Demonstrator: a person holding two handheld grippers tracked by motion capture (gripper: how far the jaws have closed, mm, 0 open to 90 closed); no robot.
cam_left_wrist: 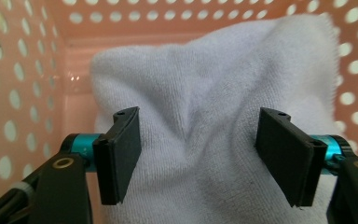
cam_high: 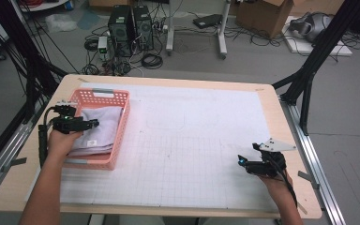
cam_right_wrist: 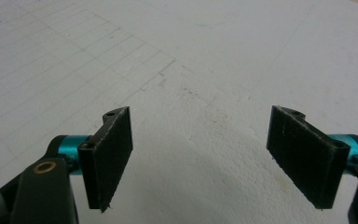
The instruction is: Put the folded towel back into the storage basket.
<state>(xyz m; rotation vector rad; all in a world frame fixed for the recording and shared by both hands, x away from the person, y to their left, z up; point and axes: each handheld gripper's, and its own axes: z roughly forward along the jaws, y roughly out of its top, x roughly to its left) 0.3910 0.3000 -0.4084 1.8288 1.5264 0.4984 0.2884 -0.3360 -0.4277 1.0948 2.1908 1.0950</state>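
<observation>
A folded white towel (cam_high: 102, 127) lies inside a pink perforated basket (cam_high: 122, 133) at the table's left. My left gripper (cam_high: 93, 123) reaches into the basket over the towel. In the left gripper view its jaws stand wide apart, the gripper (cam_left_wrist: 200, 158) open, with the creased towel (cam_left_wrist: 214, 84) lying between and beyond them and the basket wall (cam_left_wrist: 23, 93) around it. My right gripper (cam_high: 240, 160) rests near the table's front right corner. The right gripper (cam_right_wrist: 200, 158) is open above the bare white gridded mat (cam_right_wrist: 214, 70).
The white gridded mat (cam_high: 192, 140) covers most of the wooden table (cam_high: 281, 122). Black frame posts stand at both sides of the table. Computers, cables and boxes sit on the floor beyond the far edge.
</observation>
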